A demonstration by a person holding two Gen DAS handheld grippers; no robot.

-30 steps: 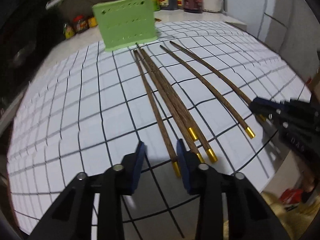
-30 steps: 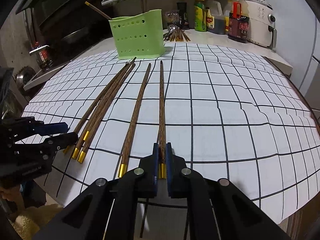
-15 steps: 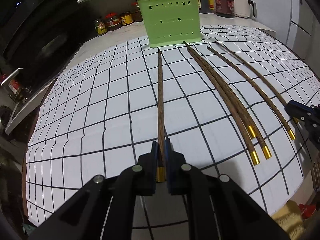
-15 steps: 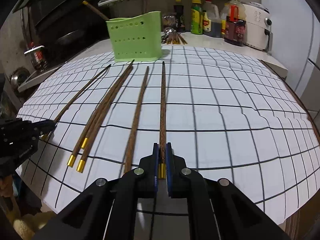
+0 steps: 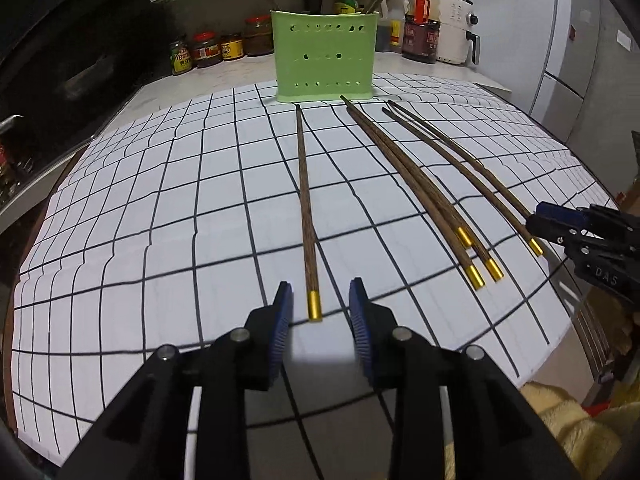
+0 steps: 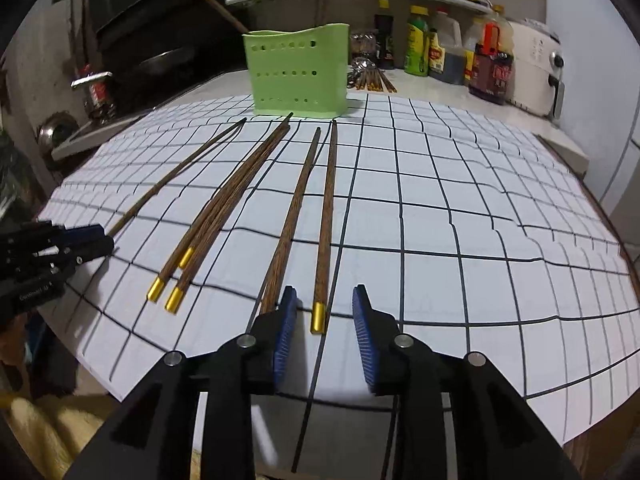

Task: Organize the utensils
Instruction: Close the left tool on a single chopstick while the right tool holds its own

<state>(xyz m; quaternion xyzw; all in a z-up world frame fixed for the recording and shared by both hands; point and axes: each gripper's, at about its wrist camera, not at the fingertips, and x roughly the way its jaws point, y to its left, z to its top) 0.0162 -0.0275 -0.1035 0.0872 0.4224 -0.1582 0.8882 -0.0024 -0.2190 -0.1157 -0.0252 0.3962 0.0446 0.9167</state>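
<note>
Two black hand-held tools with blue ribbed pads hover low over the near edge of a white surface (image 5: 160,208) marked with a black grid.

The left tool (image 5: 320,312) has its jaws apart and still widening. A single dark wooden chopstick with a gold cap (image 5: 306,208) lies flat on the surface, its gold end resting between the two blue pads but touching neither. It runs straight away from the tool toward the far side.

The right tool (image 6: 325,316) is in the same state: jaws apart and opening, nothing gripped. Another gold-capped wooden chopstick (image 6: 326,216) lies with its gold end between the pads, clear of both. A second chopstick (image 6: 294,216) lies just to its left, its near end hidden behind the tool's left pad.

Between the two tools a loose bundle of three chopsticks (image 5: 420,184) lies on the surface, gold ends near, tips far, the sticks touching or crossing one another.

At the far side of the surface stands a light green perforated plastic utensil holder (image 5: 325,60), upright, with the tips of all the lying chopsticks pointing toward its base. A few chopsticks already stand inside it, leaning out over the rim.

Behind the holder, jars and sauce bottles (image 5: 224,46) line the back of the counter, and a white kitchen appliance (image 5: 456,26) stands at the far right.
</note>
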